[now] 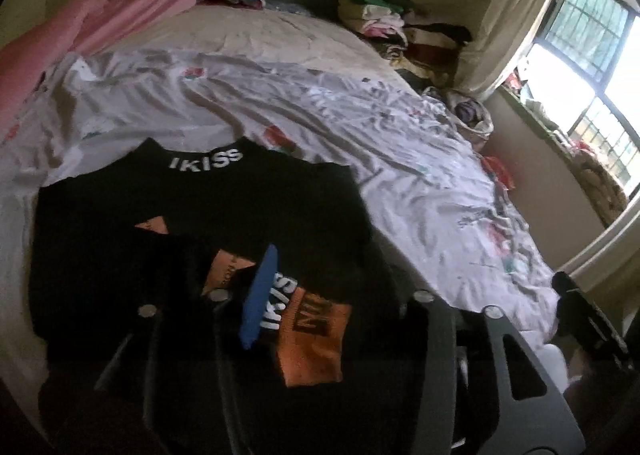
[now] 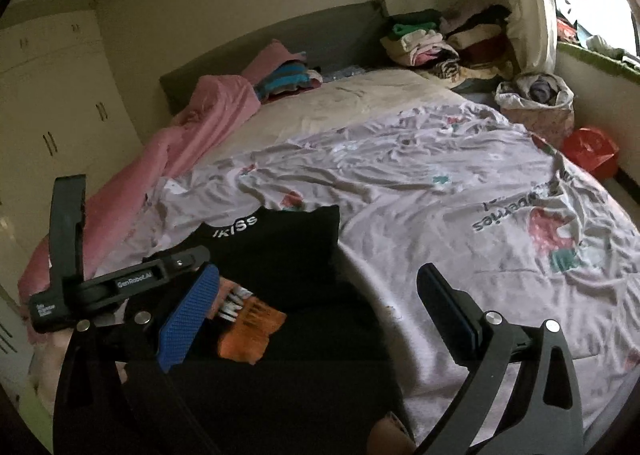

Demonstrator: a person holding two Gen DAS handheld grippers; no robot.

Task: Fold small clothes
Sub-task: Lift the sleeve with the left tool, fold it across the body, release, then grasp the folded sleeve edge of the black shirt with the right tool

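A black garment (image 1: 200, 207) with a white "IKISS" waistband and orange patches lies on the near left of the bed, its near part folded over. My left gripper (image 1: 332, 295) hangs low over that fold. One blue pad (image 1: 260, 295) stands beside the folded band and orange patch, and the other finger is dark and apart from it. The jaws look open, with cloth lying between them. My right gripper (image 2: 320, 311) is wide open above the garment (image 2: 280, 247), nothing gripped between its blue pads (image 2: 188, 315). The left gripper's black body (image 2: 120, 283) shows at left.
A wrinkled printed sheet (image 2: 440, 191) covers the bed. A pink blanket (image 2: 192, 127) runs along the left side. Stacks of folded clothes (image 2: 420, 39) sit at the headboard. A bag of clothes (image 2: 536, 99) and a red bag (image 2: 592, 147) stand by the window wall. Wardrobe doors (image 2: 52, 95) are at left.
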